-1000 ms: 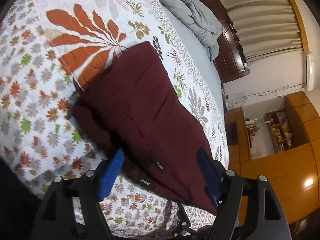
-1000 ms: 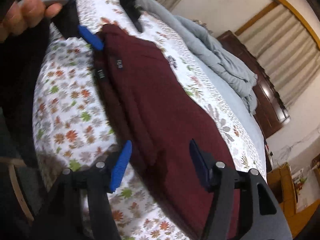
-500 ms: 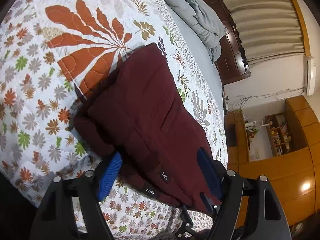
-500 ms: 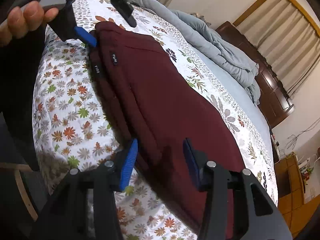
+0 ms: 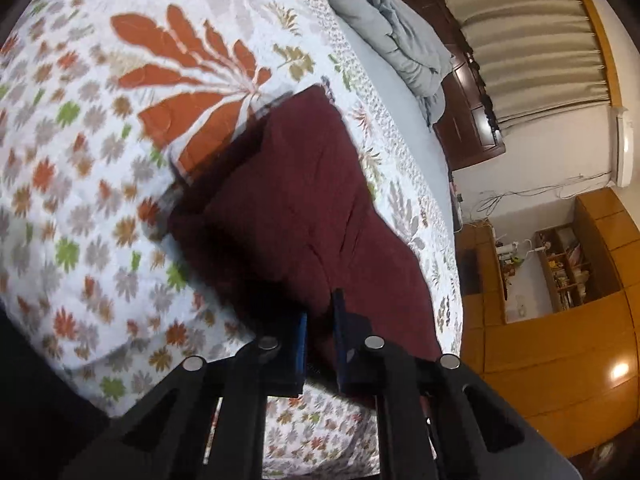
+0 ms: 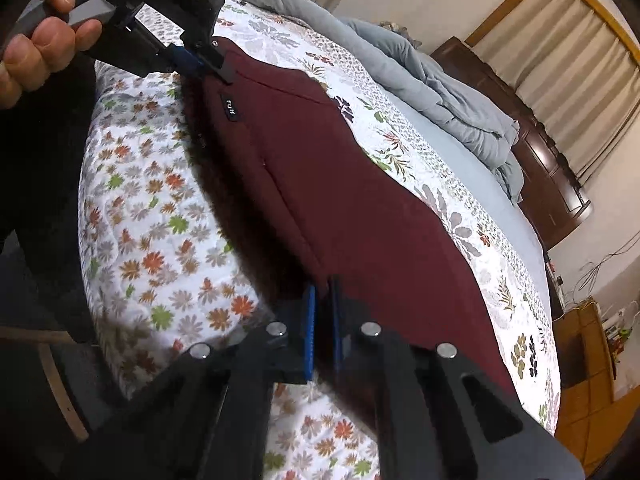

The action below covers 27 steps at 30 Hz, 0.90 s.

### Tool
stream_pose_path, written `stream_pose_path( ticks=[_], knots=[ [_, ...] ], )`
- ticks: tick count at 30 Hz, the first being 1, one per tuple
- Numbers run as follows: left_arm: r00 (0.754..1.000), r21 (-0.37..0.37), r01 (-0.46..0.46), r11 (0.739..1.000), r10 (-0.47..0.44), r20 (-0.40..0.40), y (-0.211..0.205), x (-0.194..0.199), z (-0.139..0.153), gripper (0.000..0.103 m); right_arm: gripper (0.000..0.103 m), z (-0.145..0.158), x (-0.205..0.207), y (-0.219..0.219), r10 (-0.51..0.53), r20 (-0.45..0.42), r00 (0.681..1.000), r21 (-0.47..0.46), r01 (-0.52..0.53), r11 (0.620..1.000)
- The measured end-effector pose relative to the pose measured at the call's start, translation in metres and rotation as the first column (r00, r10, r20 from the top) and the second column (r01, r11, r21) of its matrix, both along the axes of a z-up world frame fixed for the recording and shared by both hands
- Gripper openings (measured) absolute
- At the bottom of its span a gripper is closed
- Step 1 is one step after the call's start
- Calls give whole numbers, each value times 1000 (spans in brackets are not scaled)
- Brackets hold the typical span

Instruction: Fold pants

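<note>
**Both grippers pinch the near edge of the maroon pants**

Where the maroon pants [image 5: 304,208] lie stretched along the floral quilt [image 5: 80,208], both tools have hold of the long edge nearest the side of the bed. Seen from its own camera, the left gripper [image 5: 319,332] has its two blue-padded fingers drawn nearly together, with a fold of maroon cloth squeezed between them at the end that carries a small black label [image 6: 231,108]. From the right wrist camera that same tool appears at the upper left, held in the person's left hand [image 6: 38,44], its tips biting the corner of the fabric just above the label.

The right gripper [image 6: 322,320] is likewise closed onto the pants [image 6: 340,184], its pads almost touching with the cloth edge clamped between them, well along the garment from the other tool. The pants lie mostly flat, with a darker doubled layer showing along the near edge.

A crumpled grey blanket [image 6: 448,92] sits on the far side of the bed, near a dark wooden headboard [image 6: 544,160]. Beige curtains [image 5: 532,32] hang behind it, and orange-brown wooden cabinets [image 5: 560,344] stand beyond the foot of the quilt [image 6: 160,240].
</note>
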<state>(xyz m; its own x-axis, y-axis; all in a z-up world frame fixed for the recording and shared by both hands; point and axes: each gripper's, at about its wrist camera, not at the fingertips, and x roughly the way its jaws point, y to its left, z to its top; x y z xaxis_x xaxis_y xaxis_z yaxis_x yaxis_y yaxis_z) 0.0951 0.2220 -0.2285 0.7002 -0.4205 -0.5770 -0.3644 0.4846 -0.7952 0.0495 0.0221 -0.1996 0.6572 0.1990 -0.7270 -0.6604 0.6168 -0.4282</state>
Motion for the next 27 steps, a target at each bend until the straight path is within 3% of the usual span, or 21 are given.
stream_pose_path(
  ticks=[5,7,9,10,12,15,17,18,20,24,27],
  knots=[
    [999,-21,-27,999,26,-22,6,4,-15,15,12,-19,-3,8,9,21,1000,-45,-8,999],
    [999,8,-43,999,43,-13,9,-1,-4,32,21,-4,-9,0,3,23,1000,-5,-3,1000],
    [999,30,-51,998,50,10,10,-10,10,58,22,13,-19,-22,-38,43,998,22,37,999],
    [998,70,-67,995,66,10,8,-17,20,62,24,19,-24,-34,-63,53,997,23,62,998],
    [997,104,-64,993,61,38,-1,-26,34,64,31,28,-34,-76,-150,69,986,2,150,989],
    [996,116,57,992,-64,66,-38,-12,48,67,35,29,-39,-123,-248,45,968,-66,251,966],
    [984,129,138,982,-150,93,-66,7,54,69,41,34,-38,-150,-299,79,951,-109,307,946],
    [979,128,166,978,-179,99,-79,18,55,76,41,36,-32,-164,-347,60,936,-114,352,929],
    [958,124,251,960,-265,110,-108,46,56,77,41,39,-23,-188,-433,25,901,-84,433,897],
    [927,132,355,925,-367,75,-152,85,44,77,48,19,-14,-237,-567,-12,824,-96,563,821],
    [915,162,401,901,-403,-21,-165,99,23,77,44,4,-27,-263,-586,-49,809,-136,576,806]
  ],
)
